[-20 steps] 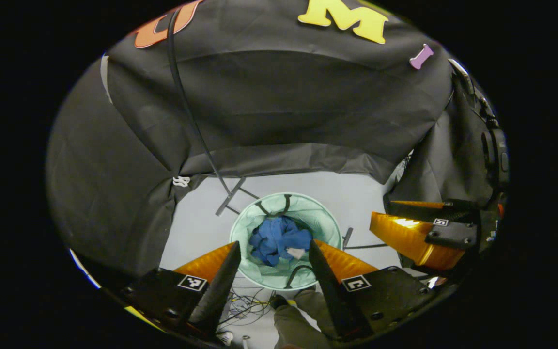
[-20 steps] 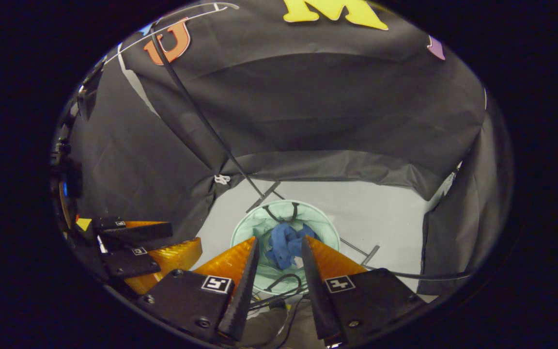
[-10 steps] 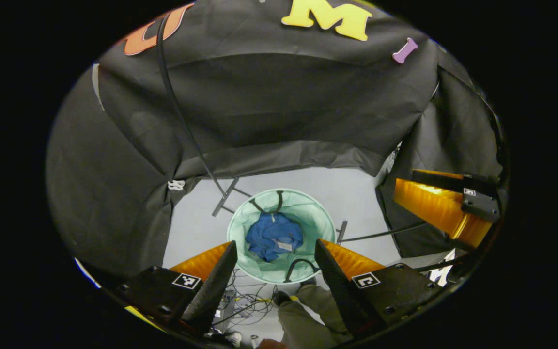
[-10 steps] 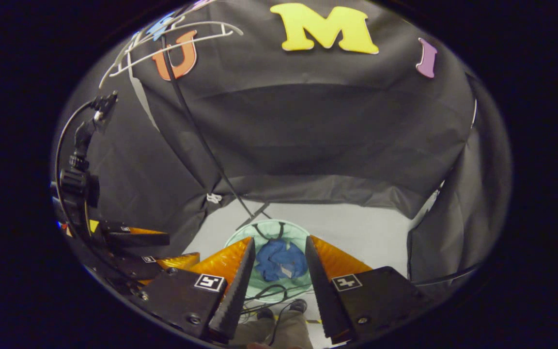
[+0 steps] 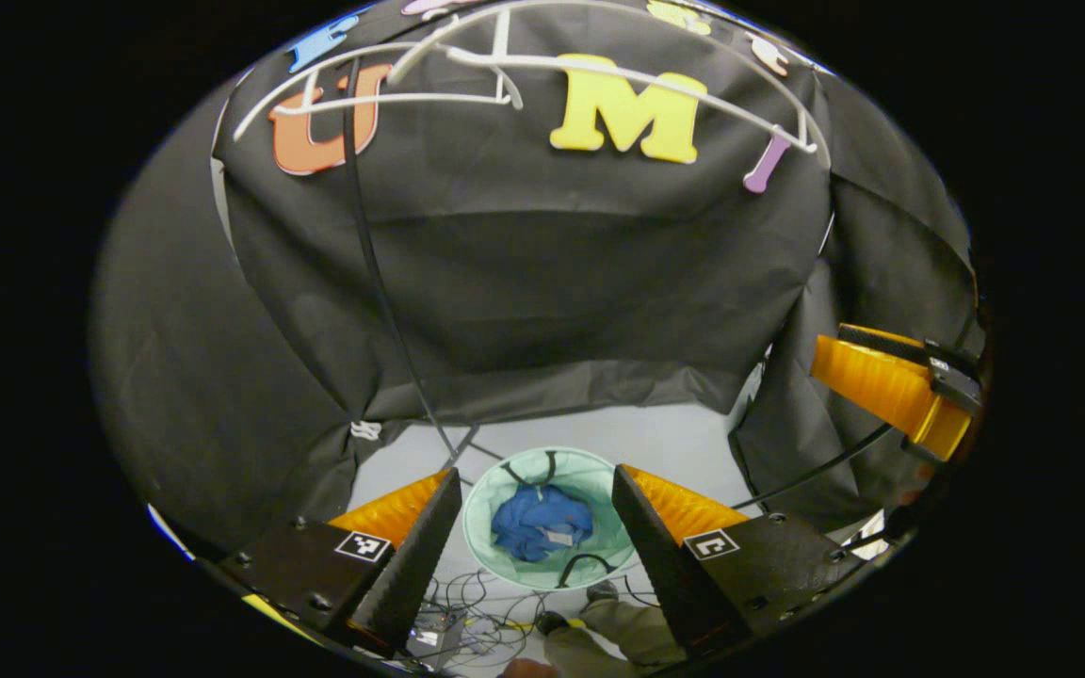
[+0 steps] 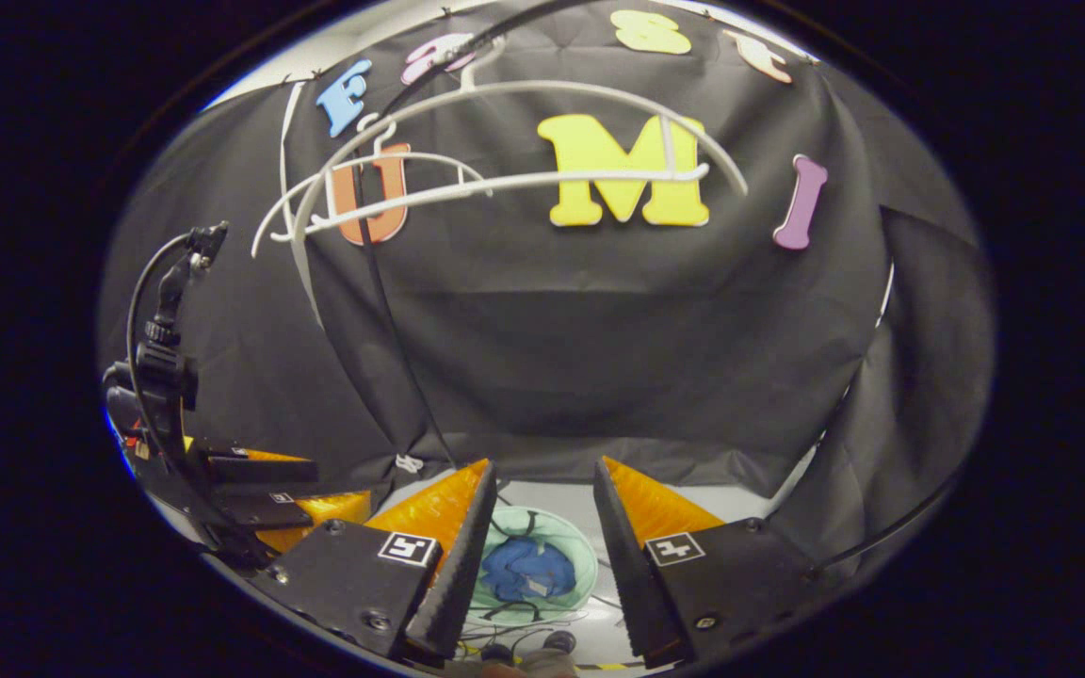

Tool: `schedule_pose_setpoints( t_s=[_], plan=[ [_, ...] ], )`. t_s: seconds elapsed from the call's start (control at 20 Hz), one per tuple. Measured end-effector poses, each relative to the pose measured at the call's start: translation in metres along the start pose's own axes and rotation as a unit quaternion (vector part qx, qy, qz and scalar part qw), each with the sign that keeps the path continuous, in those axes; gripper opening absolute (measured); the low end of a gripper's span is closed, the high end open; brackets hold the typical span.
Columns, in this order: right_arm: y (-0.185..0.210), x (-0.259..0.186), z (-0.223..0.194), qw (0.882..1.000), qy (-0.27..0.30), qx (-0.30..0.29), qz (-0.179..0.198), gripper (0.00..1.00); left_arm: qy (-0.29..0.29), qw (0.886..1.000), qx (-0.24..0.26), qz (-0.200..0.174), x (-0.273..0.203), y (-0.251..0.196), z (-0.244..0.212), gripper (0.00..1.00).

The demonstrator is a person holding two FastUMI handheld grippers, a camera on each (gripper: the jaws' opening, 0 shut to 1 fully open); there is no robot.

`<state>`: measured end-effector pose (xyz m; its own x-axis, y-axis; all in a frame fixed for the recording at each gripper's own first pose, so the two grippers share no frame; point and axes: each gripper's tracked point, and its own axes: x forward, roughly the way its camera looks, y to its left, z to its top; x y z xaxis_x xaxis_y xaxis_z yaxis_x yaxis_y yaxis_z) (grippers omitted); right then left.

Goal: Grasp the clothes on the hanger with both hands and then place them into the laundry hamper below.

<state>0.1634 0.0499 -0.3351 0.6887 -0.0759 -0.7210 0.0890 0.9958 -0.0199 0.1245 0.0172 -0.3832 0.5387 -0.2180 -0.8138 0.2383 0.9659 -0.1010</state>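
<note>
Grey floor point(image 5: 684, 438), blue clothes point(image 5: 541, 523) in green hamper point(image 5: 486, 499); both tongs spread, empty.

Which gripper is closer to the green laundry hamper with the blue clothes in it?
Left. Both hang above the laundry hamper, jaws open, but the left gripper seems lower: the hamper looks bigger in its view than in the view from the right gripper.

A tangle of cables point(image 5: 477, 603) lies on the pale floor point(image 5: 674, 443) near a shoe point(image 5: 602, 591).
</note>
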Motion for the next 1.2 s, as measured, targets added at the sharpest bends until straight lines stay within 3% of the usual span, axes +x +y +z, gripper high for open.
schedule_pose_setpoints(
  t_s=[0.15, 0.3, 0.6, 0.8, 1.0, 1.2],
  plan=[
    [-0.003, -0.019, 0.014, 1.0, -0.025, -0.009, -0.014, 0.67, -0.038, 0.999, -0.002, 0.0, -0.024, 0.002, 0.016, 0.97],
    [-0.006, -0.042, 0.025, 0.998, -0.053, -0.01, -0.028, 0.82, -0.079, 0.997, 0.014, 0.011, -0.059, 0.004, 0.037, 0.97],
    [-0.001, -0.101, 0.06, 0.992, -0.116, -0.001, -0.04, 0.94, -0.181, 0.982, 0.037, 0.024, -0.129, 0.016, 0.064, 0.97],
    [-0.001, -0.139, 0.08, 0.986, -0.157, 0.0, -0.06, 0.94, -0.242, 0.969, 0.039, 0.032, -0.172, 0.026, 0.096, 1.0],
    [-0.001, -0.167, 0.077, 0.981, -0.178, -0.003, -0.078, 0.93, -0.318, 0.944, 0.044, 0.074, -0.213, 0.056, 0.112, 0.99],
    [-0.014, -0.193, 0.086, 0.973, -0.204, -0.004, -0.108, 0.95, -0.365, 0.926, 0.048, 0.081, -0.239, 0.063, 0.125, 0.99]
  ],
)
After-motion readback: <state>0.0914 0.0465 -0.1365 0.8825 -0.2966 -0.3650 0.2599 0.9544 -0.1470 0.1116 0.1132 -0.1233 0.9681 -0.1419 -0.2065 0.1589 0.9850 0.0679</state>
